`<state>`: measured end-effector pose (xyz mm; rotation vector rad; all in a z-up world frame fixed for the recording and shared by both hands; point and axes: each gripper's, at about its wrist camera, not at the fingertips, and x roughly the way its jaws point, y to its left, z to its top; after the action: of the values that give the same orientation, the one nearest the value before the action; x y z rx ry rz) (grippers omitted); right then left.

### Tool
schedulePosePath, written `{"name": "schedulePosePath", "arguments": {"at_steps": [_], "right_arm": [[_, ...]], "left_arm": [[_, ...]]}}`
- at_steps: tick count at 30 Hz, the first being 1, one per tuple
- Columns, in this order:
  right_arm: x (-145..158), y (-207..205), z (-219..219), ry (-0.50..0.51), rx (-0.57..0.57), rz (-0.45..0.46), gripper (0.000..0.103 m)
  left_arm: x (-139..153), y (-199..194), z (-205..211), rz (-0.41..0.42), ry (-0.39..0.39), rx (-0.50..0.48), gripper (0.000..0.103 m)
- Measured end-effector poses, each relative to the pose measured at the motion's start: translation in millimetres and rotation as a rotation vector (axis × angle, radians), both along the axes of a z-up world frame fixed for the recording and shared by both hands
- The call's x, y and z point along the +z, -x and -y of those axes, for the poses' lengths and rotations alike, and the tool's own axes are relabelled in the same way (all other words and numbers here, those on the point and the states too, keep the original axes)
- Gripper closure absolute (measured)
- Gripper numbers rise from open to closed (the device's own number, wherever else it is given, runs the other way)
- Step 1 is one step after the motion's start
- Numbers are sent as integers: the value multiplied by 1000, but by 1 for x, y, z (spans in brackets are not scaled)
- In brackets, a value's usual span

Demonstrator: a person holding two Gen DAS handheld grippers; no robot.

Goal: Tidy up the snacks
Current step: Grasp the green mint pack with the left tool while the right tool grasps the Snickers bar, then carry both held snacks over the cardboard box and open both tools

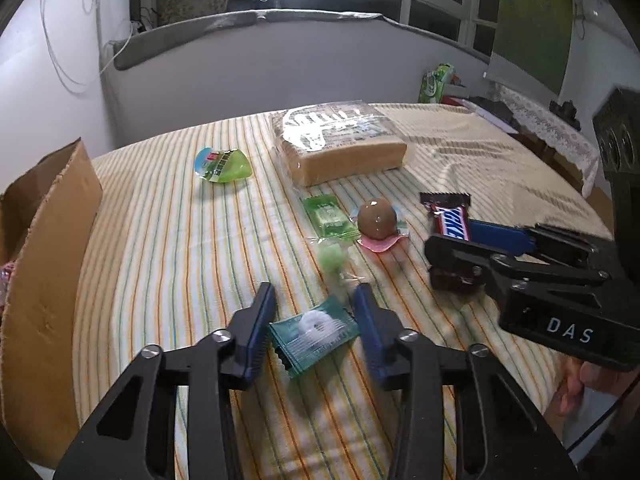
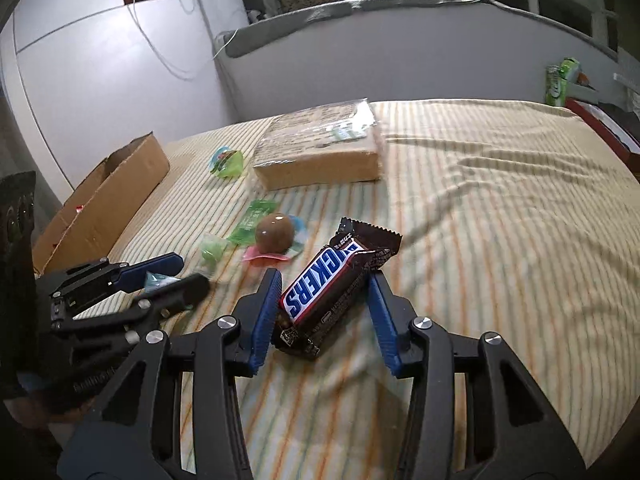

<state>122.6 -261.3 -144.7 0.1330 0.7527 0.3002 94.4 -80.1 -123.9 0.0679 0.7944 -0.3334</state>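
My left gripper (image 1: 316, 300) is open, its blue fingers either side of a teal wrapped ring candy (image 1: 314, 334) lying on the striped cloth (image 1: 168, 240). My right gripper (image 2: 326, 284) is open around a Snickers bar (image 2: 328, 284); the left pad touches the bar, the right pad stands a little off it. The bar also shows in the left wrist view (image 1: 450, 220). A brown ball chocolate (image 1: 377, 220), a green flat packet (image 1: 329, 216), a pale green wrapped candy (image 1: 332, 258), a green jelly cup (image 1: 224, 166) and a bagged bread loaf (image 1: 340, 144) lie beyond.
An open cardboard box (image 1: 52, 248) stands at the table's left edge, also in the right wrist view (image 2: 108, 200). A grey bench and windows run behind the table. Green packages (image 2: 560, 80) sit on a side table at far right.
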Motion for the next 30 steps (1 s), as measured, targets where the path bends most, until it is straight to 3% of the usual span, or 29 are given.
{"name": "schedulePosePath", "arguments": {"at_steps": [3, 7, 18, 20, 23, 30], "right_arm": [[2, 7, 8, -7, -16, 13, 57], [1, 14, 15, -13, -34, 13, 57], [-4, 32, 23, -46, -47, 26, 57], [-4, 34, 23, -45, -46, 30, 57], [-4, 38, 24, -48, -46, 38, 57], [2, 45, 24, -46, -51, 59, 57]], "left_arm": [[1, 0, -6, -10, 26, 2, 79], [2, 8, -9, -16, 22, -10, 79], [0, 34, -6, 9, -20, -43, 67], [0, 32, -5, 9, -24, -41, 70], [-1, 32, -3, 14, -31, -38, 81], [0, 35, -4, 21, -33, -36, 82]]}}
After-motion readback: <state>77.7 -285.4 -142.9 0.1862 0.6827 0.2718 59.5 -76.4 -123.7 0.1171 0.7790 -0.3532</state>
